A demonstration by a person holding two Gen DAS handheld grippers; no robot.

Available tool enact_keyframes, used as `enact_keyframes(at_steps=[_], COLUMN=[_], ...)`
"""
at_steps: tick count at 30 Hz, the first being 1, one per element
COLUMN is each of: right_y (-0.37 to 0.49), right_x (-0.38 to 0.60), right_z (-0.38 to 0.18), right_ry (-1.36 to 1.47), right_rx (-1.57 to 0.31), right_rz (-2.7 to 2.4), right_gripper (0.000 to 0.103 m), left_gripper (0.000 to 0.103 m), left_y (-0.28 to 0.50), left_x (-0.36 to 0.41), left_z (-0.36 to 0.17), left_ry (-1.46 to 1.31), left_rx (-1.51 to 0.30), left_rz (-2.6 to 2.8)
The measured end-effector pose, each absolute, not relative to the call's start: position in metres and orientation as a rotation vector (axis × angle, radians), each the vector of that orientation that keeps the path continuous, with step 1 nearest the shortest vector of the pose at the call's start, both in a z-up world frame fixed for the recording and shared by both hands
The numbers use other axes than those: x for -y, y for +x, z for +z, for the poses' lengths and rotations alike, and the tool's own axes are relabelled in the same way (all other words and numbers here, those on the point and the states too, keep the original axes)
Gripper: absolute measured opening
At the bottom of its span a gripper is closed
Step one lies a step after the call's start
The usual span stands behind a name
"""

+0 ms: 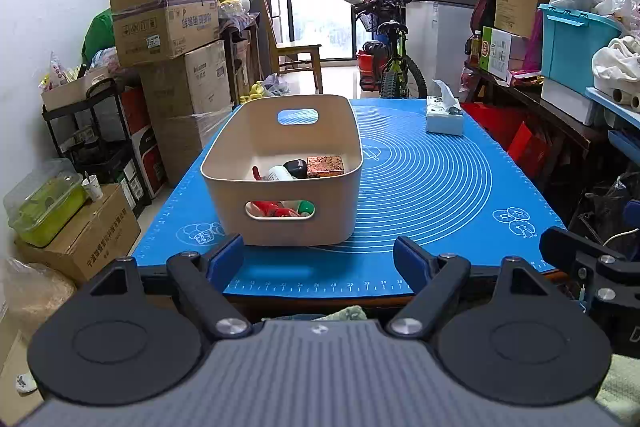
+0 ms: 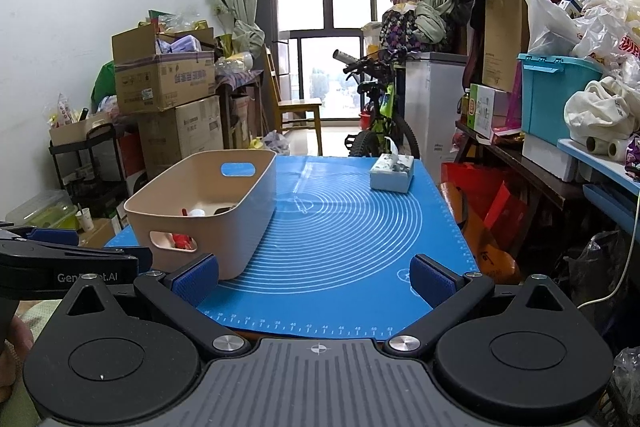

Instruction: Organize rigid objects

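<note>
A beige plastic basket (image 1: 256, 131) with handle slots stands on the blue mat (image 1: 432, 187), left of centre. Inside lie a brown patterned box (image 1: 325, 165), a black object (image 1: 295, 167), a white bottle (image 1: 279, 173) and red pieces (image 1: 269, 209). My left gripper (image 1: 319, 261) is open and empty, just in front of the basket at the mat's near edge. In the right wrist view the basket (image 2: 248, 203) stands to the left. My right gripper (image 2: 315, 279) is open and empty over the mat's (image 2: 352, 227) near edge. The left gripper's body (image 2: 60, 263) shows at far left.
A tissue box (image 1: 444, 117) sits at the mat's far right, also in the right wrist view (image 2: 392, 173). Cardboard boxes (image 1: 168, 27) and a black cart (image 1: 92, 131) crowd the left side. A bicycle (image 1: 390, 59) stands behind the table. Shelves with bins (image 1: 576, 47) line the right.
</note>
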State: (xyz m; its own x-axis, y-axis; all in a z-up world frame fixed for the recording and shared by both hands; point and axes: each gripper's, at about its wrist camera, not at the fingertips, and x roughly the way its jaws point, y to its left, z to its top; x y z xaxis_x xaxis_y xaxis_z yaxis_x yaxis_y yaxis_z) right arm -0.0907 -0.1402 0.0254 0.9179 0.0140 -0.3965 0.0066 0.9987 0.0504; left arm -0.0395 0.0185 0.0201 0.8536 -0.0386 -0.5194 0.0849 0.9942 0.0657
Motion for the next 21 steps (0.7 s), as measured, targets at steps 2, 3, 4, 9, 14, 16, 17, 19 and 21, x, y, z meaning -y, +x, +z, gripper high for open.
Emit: enact_keyframes(at_steps=[2, 3, 4, 9, 14, 16, 17, 19, 21], right_y=[-0.0912, -0.0911, -0.0912, -0.0917, -0.0921, -0.0921, -0.0921, -0.0921, -0.0919], right_x=[0.1400, 0.1399, 0.1396, 0.1396, 0.1379, 0.1377, 0.1377, 0.1371, 0.1371], right_z=[0.0250, 0.0250, 0.0249, 0.0252, 0.0232, 0.0232, 0.0232, 0.0225, 0.0229], right_ry=[0.051, 0.051, 0.051, 0.050, 0.049, 0.048, 0.047, 0.045, 0.046], right_rx=[-0.407, -0.408, -0.408, -0.405, -0.406, -0.406, -0.407, -0.408, -0.406], right_rz=[0.004, 0.004, 0.003, 0.002, 0.002, 0.003, 0.003, 0.003, 0.003], right_gripper=[0.101, 0.101, 0.101, 0.101, 0.101, 0.101, 0.101, 0.101, 0.101], left_gripper=[0.082, 0.082, 0.082, 0.082, 0.082, 0.082, 0.082, 0.082, 0.082], left_y=[-0.0393, -0.0393, -0.0393, -0.0392, -0.0397, -0.0393, -0.0389, -0.0387, -0.0385], left_x=[-0.0191, -0.0191, -0.0190, -0.0199, -0.0199, -0.0201, -0.0199, -0.0198, -0.0198], left_z=[0.0199, 0.0199, 0.0199, 0.0198, 0.0201, 0.0202, 0.0201, 0.0189, 0.0189], left_ry=[0.088, 0.087, 0.086, 0.086, 0.086, 0.086, 0.086, 0.086, 0.086], left_rx=[-0.545, -0.546, -0.546, -0.547, -0.546, -0.547, -0.548, -0.551, -0.551], left_rz=[-0.065, -0.065, -0.065, -0.065, -0.066, -0.067, -0.066, -0.066, -0.066])
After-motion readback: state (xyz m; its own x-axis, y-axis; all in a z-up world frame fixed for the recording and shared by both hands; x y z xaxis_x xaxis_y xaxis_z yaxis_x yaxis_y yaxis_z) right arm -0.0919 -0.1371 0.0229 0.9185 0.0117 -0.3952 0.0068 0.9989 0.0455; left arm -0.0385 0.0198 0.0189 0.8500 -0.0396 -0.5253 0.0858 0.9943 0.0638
